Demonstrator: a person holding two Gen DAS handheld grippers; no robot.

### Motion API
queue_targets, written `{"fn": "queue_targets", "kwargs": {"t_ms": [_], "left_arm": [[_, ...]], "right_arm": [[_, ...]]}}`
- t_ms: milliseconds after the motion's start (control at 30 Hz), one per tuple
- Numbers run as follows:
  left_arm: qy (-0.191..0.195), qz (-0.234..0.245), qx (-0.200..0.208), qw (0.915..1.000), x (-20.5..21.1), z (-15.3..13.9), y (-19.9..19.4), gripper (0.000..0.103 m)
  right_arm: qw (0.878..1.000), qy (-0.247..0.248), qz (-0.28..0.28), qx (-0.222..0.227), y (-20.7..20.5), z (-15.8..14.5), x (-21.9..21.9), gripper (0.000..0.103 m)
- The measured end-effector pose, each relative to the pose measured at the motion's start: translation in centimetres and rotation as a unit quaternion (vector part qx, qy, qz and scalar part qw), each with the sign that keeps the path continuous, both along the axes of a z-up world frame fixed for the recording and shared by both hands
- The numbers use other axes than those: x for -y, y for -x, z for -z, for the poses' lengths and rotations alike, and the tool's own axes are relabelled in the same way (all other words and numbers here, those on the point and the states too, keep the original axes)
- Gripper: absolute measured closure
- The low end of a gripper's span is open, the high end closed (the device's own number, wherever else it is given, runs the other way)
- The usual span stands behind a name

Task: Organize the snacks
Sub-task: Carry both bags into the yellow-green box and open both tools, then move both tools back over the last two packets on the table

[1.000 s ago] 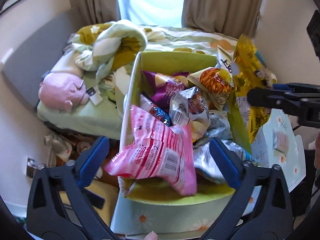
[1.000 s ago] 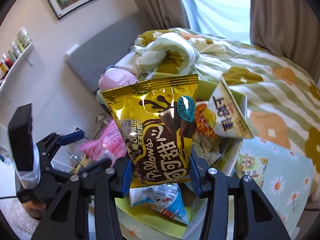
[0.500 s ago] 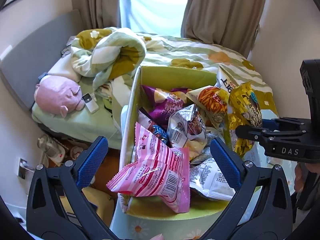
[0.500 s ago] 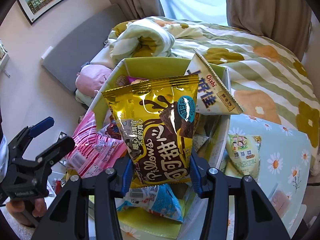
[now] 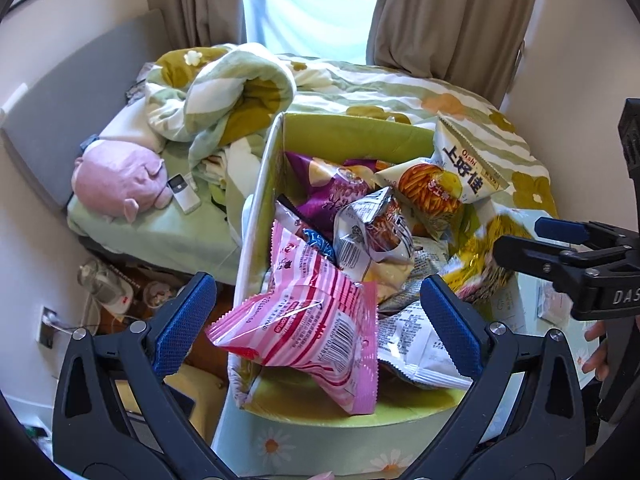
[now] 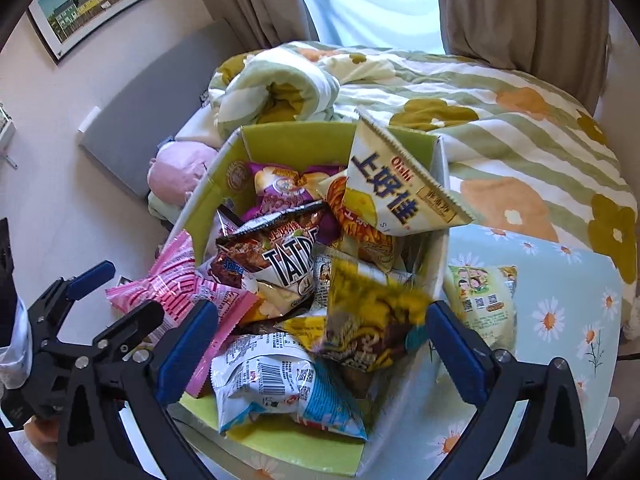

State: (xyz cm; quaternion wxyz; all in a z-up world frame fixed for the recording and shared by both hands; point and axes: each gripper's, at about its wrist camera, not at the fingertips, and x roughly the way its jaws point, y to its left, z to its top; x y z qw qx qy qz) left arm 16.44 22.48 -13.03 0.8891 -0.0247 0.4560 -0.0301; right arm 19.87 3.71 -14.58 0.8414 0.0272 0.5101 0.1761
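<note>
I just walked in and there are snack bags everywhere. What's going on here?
A person with a gripper in each hand is sorting snacks into a green box. The right gripper is open, and a blurred yellow bag sits in the box. The left gripper is open above a pink bag.

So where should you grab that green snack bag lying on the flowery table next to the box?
Take the green snack bag by its near bottom seam, coming from above on the right gripper's side. It lies flat on the table, apart from the box, so the puffy middle would likely slip; the flat crimped edge gives open jaws something thin to pinch.
</note>
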Motion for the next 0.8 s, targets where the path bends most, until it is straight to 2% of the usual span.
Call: {"fn": "queue_targets", "kwargs": {"t_ms": [400,600,800], "left_arm": [[-0.011,-0.017,0.030,0.9993,3.5,-4.1,2.5,0.002],[-0.008,-0.005,0.047,0.9988,7.8,-5.8,3.0,0.002],[0.002,0.026,0.051,0.9983,14.1,-6.3,2.7,0.002]], "right_arm": [[0.998,-0.017,0.003,0.055,2.4,-4.1,4.1,0.000],[0.996,-0.017,0.034,0.077,3.8,-5.9,9.6,0.000],[0.994,-0.021,0.074,0.078,4.9,-6.7,15.8,0.000]]}}
